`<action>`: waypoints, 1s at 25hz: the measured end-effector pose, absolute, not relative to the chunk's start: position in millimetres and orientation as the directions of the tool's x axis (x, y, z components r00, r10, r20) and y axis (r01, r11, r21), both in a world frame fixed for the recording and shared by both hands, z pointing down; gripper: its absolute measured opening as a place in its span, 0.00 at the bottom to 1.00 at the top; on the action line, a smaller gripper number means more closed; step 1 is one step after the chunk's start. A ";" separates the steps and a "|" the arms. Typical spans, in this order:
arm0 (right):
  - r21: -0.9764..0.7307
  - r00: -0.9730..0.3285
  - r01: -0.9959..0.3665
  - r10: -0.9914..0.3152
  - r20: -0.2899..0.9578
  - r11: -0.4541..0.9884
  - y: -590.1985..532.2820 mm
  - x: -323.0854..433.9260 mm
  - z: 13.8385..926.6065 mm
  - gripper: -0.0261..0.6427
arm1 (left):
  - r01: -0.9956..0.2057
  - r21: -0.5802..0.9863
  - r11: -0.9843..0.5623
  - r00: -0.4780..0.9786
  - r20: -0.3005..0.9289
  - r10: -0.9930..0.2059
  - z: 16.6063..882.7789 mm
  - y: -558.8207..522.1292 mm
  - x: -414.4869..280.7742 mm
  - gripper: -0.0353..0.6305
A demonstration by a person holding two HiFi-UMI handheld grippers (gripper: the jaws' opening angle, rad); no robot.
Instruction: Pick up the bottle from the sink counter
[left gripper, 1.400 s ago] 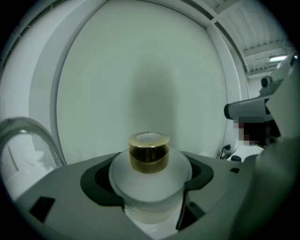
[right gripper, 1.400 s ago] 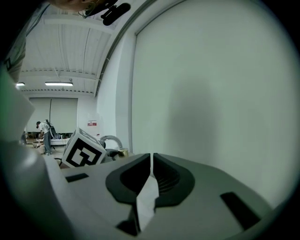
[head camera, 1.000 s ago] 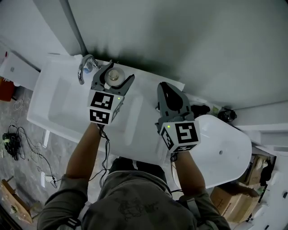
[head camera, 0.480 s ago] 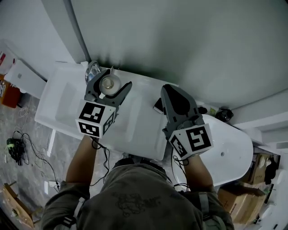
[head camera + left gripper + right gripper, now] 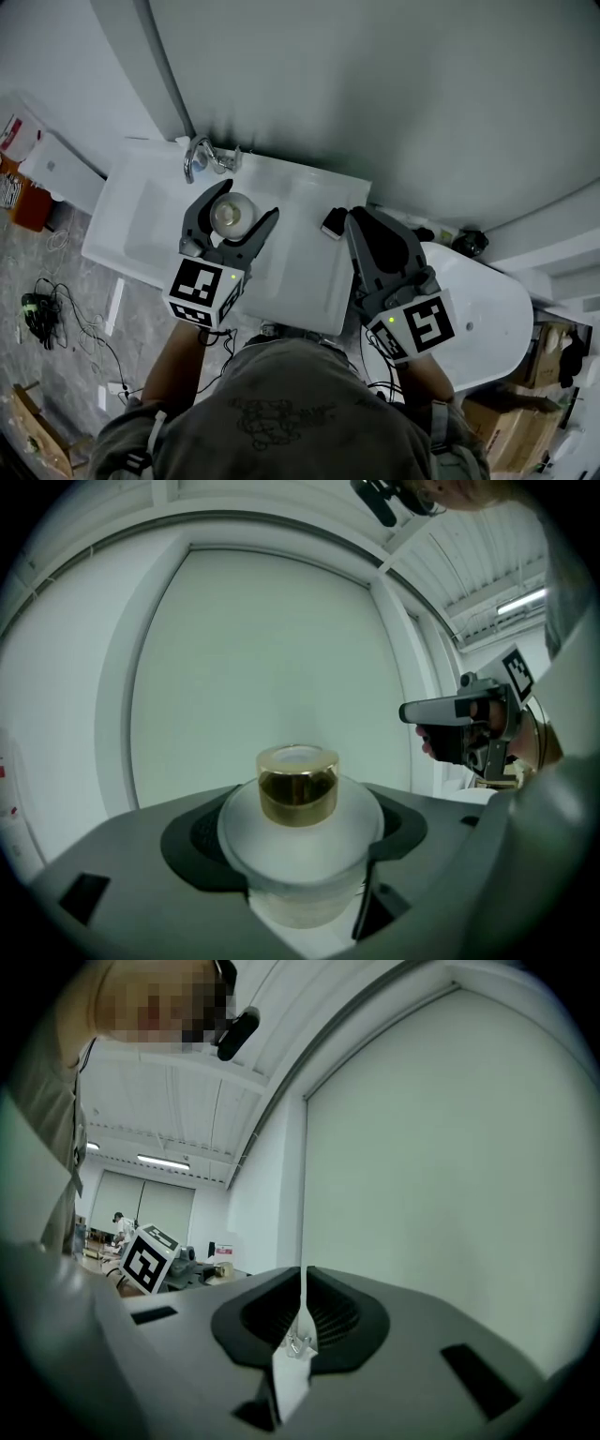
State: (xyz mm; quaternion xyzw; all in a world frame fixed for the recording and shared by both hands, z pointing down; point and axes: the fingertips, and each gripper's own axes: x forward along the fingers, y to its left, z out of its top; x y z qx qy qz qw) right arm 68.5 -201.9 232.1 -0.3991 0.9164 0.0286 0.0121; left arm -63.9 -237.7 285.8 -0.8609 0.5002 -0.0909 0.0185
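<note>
Clamping left claw (image 5: pixel 232 211) (image 5: pixel 300 841): its jaws are closed on the bottle (image 5: pixel 232 216), one against each rounded side. Its marker cube is nearest the camera and hides the hand beneath.
Right claw (image 5: pixel 364 225) (image 5: pixel 302 1330): jaws pressed together with only a thin bright slit between them and nothing held. It hovers over the right end of the bench (image 5: pixel 305 281), well apart from the left claw.
Bottle in the left gripper view (image 5: pixel 300 832): frosted white body with a gold cap (image 5: pixel 298 785) on top, standing upright over the basin. The jaws cover its base, so contact with the bench cannot be judged.
Bench surface: a white sink counter; the claws and arms cover parts of it.
Small dark item (image 5: pixel 333 223): lies on the bench just beside the right claw's tip, too small to identify.
Faucet (image 5: pixel 202 157): chrome, at the back edge beyond the bottle.
White rounded fixture (image 5: pixel 487 300): right of the bench, partly behind the right claw.
Wall (image 5: pixel 375 94): plain pale grey-green, farthest back.
</note>
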 end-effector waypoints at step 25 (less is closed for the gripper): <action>0.017 -0.673 -0.737 -0.736 0.074 0.676 -188.7 96.5 288.8 0.09 | -0.875 -0.069 -0.480 0.461 0.186 -0.867 322.6 -205.0 -51.5 0.55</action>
